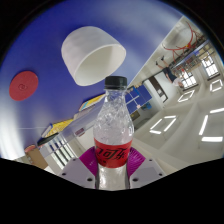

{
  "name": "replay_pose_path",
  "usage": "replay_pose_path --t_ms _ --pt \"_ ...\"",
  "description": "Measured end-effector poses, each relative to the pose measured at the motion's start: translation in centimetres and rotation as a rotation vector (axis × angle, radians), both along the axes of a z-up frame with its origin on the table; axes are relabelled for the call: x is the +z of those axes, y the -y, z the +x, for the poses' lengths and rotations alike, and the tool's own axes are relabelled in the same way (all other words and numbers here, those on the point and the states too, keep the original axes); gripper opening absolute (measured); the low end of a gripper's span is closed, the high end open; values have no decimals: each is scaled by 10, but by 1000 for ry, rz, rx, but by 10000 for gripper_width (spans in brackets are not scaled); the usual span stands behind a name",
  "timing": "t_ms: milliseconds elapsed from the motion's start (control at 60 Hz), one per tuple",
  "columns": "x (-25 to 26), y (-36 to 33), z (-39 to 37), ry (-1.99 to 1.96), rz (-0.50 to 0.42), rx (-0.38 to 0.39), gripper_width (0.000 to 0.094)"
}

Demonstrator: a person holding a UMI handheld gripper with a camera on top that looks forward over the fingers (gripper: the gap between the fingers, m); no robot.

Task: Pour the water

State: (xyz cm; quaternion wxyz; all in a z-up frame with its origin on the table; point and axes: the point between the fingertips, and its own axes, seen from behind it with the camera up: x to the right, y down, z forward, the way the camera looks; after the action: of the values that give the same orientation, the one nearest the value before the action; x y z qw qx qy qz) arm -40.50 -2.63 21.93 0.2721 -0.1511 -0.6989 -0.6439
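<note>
bottle in the grip, camera tilted

the gripper [113,172] has both fingers pressed on a clear plastic bottle [114,130] with a black cap and red label. beyond it sit a white cup [90,52] and a red disc [24,84] on a blue surface [45,50].

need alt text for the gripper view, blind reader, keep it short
A clear plastic bottle with a black cap and a red label stands between the fingers of the claw, which appear to press on its lower part. Beyond it a white cup and a red disc sit on a blue surface, the whole view strongly tilted.
</note>
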Motion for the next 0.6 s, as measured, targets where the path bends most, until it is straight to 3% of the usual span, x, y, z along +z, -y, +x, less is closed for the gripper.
replay_pose_path --t_ms 150,267,433,600 --pt "16 6 17 -41 -12 -10 334" --pt "67 16 21 -271 11 -27 336" --pt "171 32 59 -1002 18 -61 335" --pt "194 55 94 -1810 -139 -76 334"
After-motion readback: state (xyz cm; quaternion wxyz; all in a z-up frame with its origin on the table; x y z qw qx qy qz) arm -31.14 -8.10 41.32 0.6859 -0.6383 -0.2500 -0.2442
